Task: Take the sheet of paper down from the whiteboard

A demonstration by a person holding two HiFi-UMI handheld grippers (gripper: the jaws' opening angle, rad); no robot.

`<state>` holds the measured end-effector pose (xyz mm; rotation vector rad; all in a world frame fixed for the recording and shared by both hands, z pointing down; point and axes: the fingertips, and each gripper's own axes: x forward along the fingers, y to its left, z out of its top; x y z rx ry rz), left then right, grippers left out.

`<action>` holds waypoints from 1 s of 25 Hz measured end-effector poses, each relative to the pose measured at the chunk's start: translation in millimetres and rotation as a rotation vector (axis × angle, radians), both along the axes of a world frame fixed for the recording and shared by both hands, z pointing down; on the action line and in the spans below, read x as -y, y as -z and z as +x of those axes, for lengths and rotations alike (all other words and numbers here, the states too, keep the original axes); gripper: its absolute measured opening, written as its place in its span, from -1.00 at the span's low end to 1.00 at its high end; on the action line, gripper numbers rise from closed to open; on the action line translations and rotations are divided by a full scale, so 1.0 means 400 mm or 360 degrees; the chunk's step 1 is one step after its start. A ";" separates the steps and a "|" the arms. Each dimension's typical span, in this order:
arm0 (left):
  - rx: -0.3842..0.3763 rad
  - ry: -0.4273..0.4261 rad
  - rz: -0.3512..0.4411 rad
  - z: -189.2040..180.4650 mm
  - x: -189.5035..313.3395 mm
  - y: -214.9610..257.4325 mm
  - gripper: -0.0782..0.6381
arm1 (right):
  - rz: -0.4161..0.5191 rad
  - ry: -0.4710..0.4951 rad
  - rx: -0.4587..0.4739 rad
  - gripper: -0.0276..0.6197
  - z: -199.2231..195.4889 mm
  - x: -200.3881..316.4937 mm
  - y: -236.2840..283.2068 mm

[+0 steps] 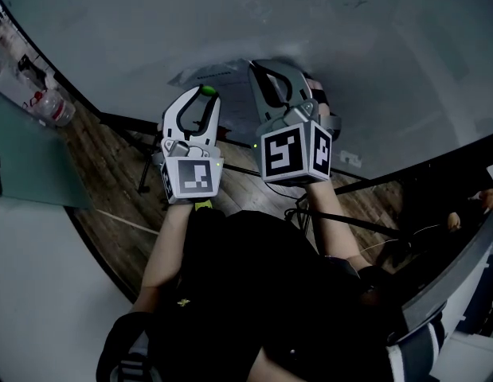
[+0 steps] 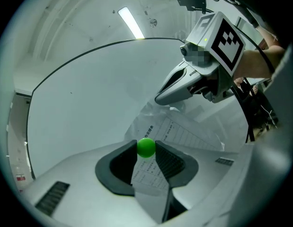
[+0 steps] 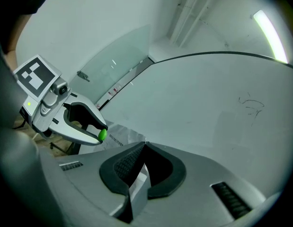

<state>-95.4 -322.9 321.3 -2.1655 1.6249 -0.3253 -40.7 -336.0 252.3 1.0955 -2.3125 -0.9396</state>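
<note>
Head view, left hand-held gripper level, clamped on green ball, right hand-held gripper level, pinching paper

The sheet of paper is carried by a pale whiteboard edged with a dark frame. The sheet, printed with a ruled form, is seen crumpled against the surface. 1 round green magnet is seen over the sheet; whether it touches the board cannot be told. A faint scribble is marked higher up. Below, a wooden plank floor is seen, on which dark stand legs are set.
</note>
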 end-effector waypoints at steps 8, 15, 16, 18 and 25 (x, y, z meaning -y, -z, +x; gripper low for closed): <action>0.0016 0.0034 -0.0032 0.025 -0.047 -0.020 -0.42 | -0.0055 0.0075 0.0021 -0.85 0.014 -0.046 -0.023; 0.0029 0.0071 -0.0048 0.054 -0.084 -0.026 -0.42 | -0.0092 0.0136 0.0066 -0.85 0.044 -0.098 -0.032; 0.0030 0.0078 -0.0051 0.056 -0.090 -0.028 -0.42 | -0.0100 0.0142 0.0069 -0.85 0.048 -0.104 -0.035; 0.0029 0.0089 -0.0061 0.063 -0.104 -0.036 -0.42 | -0.0118 0.0153 0.0072 -0.85 0.058 -0.118 -0.046; 0.0028 0.0113 -0.0102 0.077 -0.154 -0.062 -0.42 | -0.0164 0.0194 0.0079 -0.85 0.073 -0.175 -0.069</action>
